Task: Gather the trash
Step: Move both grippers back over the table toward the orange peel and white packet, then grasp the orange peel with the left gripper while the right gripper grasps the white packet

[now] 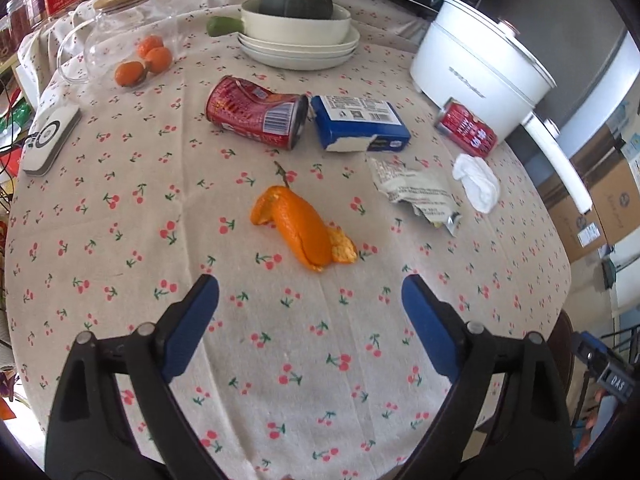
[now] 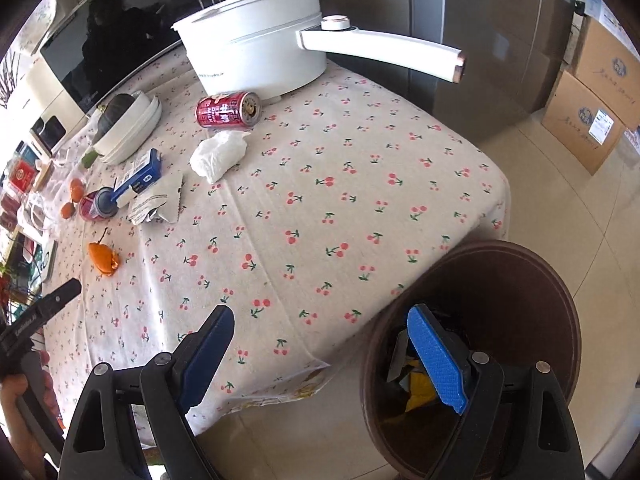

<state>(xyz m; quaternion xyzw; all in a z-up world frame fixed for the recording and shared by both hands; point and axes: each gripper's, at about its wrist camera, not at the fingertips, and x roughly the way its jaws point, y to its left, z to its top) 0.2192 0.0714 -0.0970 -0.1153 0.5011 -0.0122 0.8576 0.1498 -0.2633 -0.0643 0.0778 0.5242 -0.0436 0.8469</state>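
Now left claw (image 1: 310, 292) gapes above orange peel (image 1: 298, 228); right claw (image 2: 320, 324) empty

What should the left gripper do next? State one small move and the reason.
Probably ease the left gripper forward and down over the orange peel: its jaws stand open and empty, and the peel lies on the tablecloth just ahead of them, the nearest trash.

Around the curled orange peel (image 1: 298, 226) the cherry-print tablecloth (image 1: 120, 272) lies bare on the near side and to its left, so there is open room to come in there. Beyond the peel, a dented red can (image 1: 256, 114) and a torn blue carton (image 1: 358, 124) lie side by side, touching. To its right sit a crumpled silver wrapper (image 1: 416, 192) and a white tissue wad (image 1: 478, 182). The brown round bin (image 2: 520, 280) stands just off the table's corner, mouth open.
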